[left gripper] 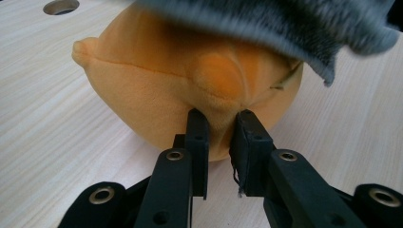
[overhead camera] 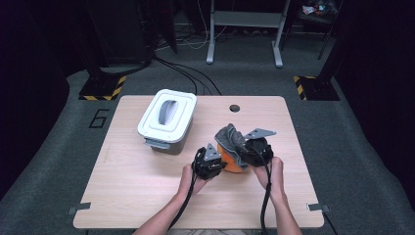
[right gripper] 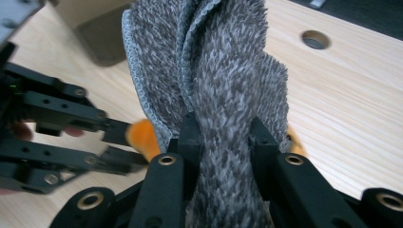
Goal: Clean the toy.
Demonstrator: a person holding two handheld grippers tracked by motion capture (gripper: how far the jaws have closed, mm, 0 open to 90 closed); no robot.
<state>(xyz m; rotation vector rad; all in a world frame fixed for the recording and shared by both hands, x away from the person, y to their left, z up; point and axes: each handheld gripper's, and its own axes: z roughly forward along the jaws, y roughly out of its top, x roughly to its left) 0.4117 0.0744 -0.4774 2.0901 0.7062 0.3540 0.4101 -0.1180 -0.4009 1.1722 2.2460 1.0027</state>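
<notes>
Orange plush cushion [overhead camera: 230, 160], rounded and soft with stitched seams, sits on the pale wooden desk [overhead camera: 147, 196] at about four o'clock from the desk's centre, with a grey shaggy microfibre cloth [overhead camera: 231, 138] draped over its top. The left claw [left gripper: 219, 124] is clenched on a fold of the orange plush low on its near side, pinning it down. The right claw [right gripper: 223, 135] is clenched on a bunched ridge of the grey cloth, which stands up between its black jaws.

The step in hand looks like peeling the cloth off the cushion: one claw anchors, the other lifts. The next move probably calls for drawing the cloth up and away toward three o'clock while the left claw keeps the cushion steady.

At ten o'clock from the cushion stands a white lidded plastic bin with a grey handle [overhead camera: 168, 119]. A large numeral 6 [overhead camera: 99, 118] is marked on the grey floor [overhead camera: 58, 147] past the desk's left edge; no other writing can be read.
</notes>
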